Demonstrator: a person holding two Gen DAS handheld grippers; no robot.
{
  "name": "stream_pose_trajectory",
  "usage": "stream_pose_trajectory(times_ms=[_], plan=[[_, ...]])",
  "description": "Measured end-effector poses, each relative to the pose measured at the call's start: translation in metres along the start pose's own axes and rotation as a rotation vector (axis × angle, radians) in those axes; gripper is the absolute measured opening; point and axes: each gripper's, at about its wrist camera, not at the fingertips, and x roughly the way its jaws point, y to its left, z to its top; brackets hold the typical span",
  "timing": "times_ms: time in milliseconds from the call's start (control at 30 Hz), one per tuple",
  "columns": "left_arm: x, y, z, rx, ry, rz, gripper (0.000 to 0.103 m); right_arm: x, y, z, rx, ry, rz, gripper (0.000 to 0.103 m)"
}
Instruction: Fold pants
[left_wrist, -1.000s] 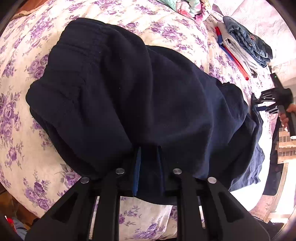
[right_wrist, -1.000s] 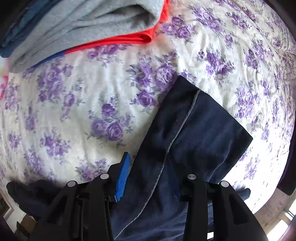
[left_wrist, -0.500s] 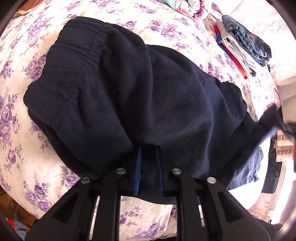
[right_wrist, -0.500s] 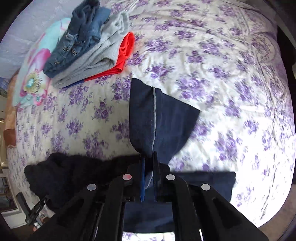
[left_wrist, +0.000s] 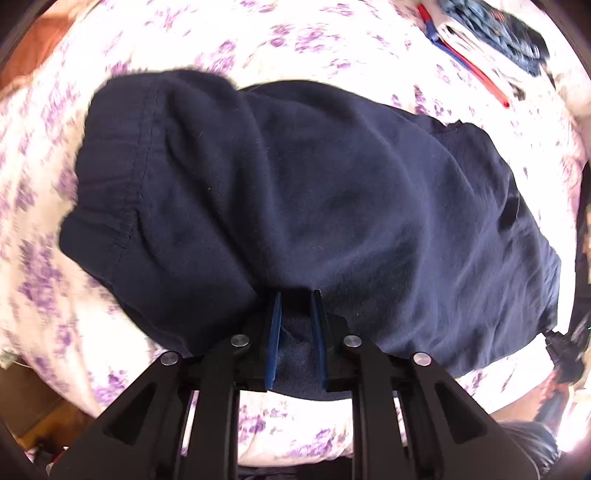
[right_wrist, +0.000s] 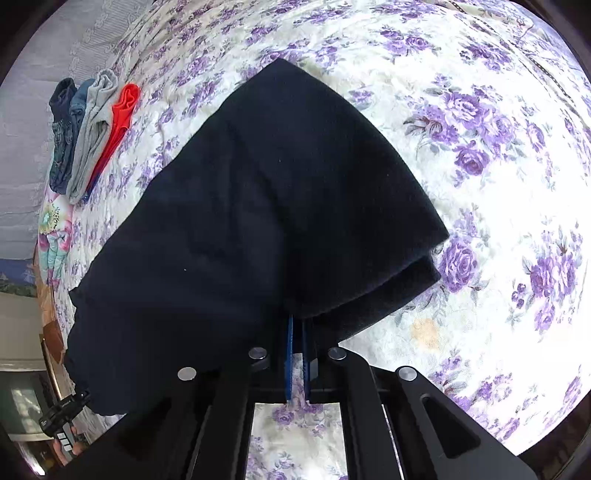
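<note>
Clamping the navy pants (left_wrist: 332, 192) are both left tongs (left_wrist: 295, 295) and right tongs (right_wrist: 296, 321).

Strong daylight washes both fisheye views. In the left wrist view the floral bedspread (left_wrist: 155, 66) is overexposed almost to white and smeared by motion blur, worst toward the left edge, while the navy pants (left_wrist: 332, 192) stay fairly sharp. The right wrist view is crisper; glare bleaches its bedspread (right_wrist: 517, 240) at the right, and the pants (right_wrist: 258, 206) read nearly black, folds barely visible. Both frames curve and darken at the rim
</note>
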Motion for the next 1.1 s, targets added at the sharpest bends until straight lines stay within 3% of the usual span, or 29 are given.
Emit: stream_pose_trajectory(times_ms=[67,167,267,333,367,400,467,500,633,667,767,867,967,1100], plan=[[-0.013,-0.023,-0.003,0.071,-0.011,0.016,0.016,-0.011,0.001,-0.001,0.0,-0.01,0.017,0.004],[-0.034,-0.063,-0.01,0.168,-0.067,-0.058,0.018,-0.029,0.005,-0.007,-0.005,-0.014,0.029,0.004],[-0.029,-0.101,-0.011,0.232,-0.076,-0.131,0.032,-0.024,0.009,-0.01,-0.046,-0.002,-0.017,0.006],[-0.007,-0.12,-0.01,0.255,-0.045,-0.123,0.033,-0.009,0.01,-0.01,-0.091,0.05,-0.096,0.016],[0.006,-0.124,-0.009,0.257,-0.019,-0.12,0.033,-0.002,0.014,-0.013,-0.123,0.103,-0.145,0.028],[0.02,-0.126,-0.009,0.25,0.01,-0.113,0.033,-0.001,0.017,-0.015,-0.15,0.139,-0.166,0.033],[0.045,-0.123,-0.013,0.217,0.045,-0.101,0.033,-0.01,0.032,-0.022,-0.225,0.182,-0.216,0.034],[0.045,-0.12,-0.015,0.205,0.015,-0.123,0.033,-0.017,0.043,-0.024,-0.275,0.191,-0.225,0.035],[0.042,-0.112,-0.019,0.179,-0.015,-0.179,0.034,-0.034,0.131,-0.019,-0.534,0.138,-0.1,0.037],[0.043,-0.11,-0.018,0.173,-0.015,-0.189,0.034,-0.032,0.161,-0.016,-0.607,0.114,-0.052,0.043],[0.042,-0.106,-0.015,0.167,-0.006,-0.21,0.039,0.001,0.263,-0.007,-0.821,0.098,0.09,0.046],[0.042,-0.111,-0.013,0.181,0.003,-0.219,0.048,0.048,0.354,-0.002,-0.974,0.158,0.234,0.046],[0.044,-0.118,-0.019,0.225,-0.003,-0.178,0.05,0.092,0.408,-0.008,-1.069,0.222,0.237,0.046],[0.043,-0.127,-0.027,0.251,-0.019,-0.149,0.05,0.133,0.438,-0.006,-1.136,0.295,0.224,0.041]])
